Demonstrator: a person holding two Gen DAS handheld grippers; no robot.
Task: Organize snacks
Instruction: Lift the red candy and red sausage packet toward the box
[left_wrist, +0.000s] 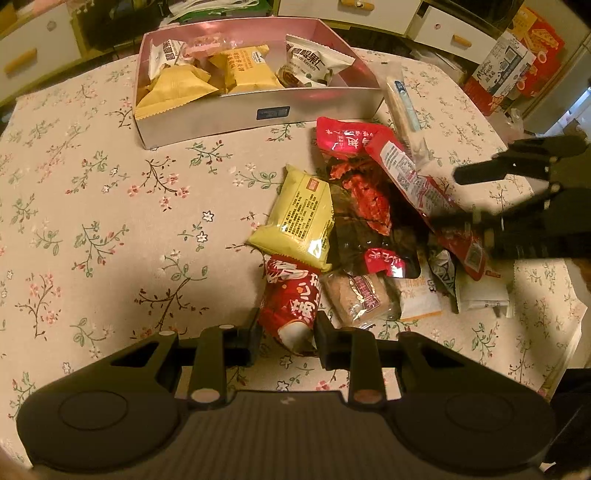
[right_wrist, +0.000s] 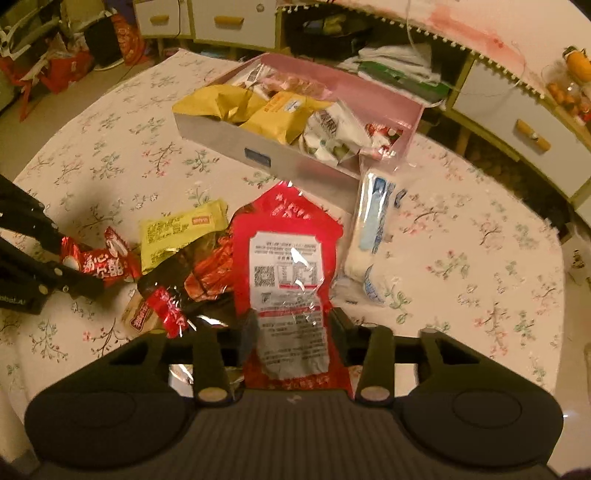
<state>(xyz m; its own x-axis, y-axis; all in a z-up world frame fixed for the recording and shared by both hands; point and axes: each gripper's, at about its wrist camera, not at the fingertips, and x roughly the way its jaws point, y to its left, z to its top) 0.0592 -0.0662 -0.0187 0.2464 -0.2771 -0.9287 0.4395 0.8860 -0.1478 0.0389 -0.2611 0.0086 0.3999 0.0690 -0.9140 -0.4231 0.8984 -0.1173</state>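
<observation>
A pink-lined box (left_wrist: 258, 114) at the table's far side holds several snack packs; it also shows in the right wrist view (right_wrist: 229, 142). A pile of loose snacks lies in front of it. My left gripper (left_wrist: 286, 338) is shut on a small red and white snack pack (left_wrist: 291, 299) at the pile's near edge. My right gripper (right_wrist: 293, 332) is shut on a large red packet with a white label (right_wrist: 291, 266), held tilted above the pile; it also shows in the left wrist view (left_wrist: 410, 173). A yellow pack (left_wrist: 301, 218) lies in the pile.
A long white and blue pack (right_wrist: 373, 229) lies right of the box. A dark packet with red pieces (left_wrist: 365, 206) and a brown biscuit pack (left_wrist: 360, 299) sit in the pile. Drawers and cabinets (right_wrist: 524, 122) surround the floral-clothed table (left_wrist: 110, 221).
</observation>
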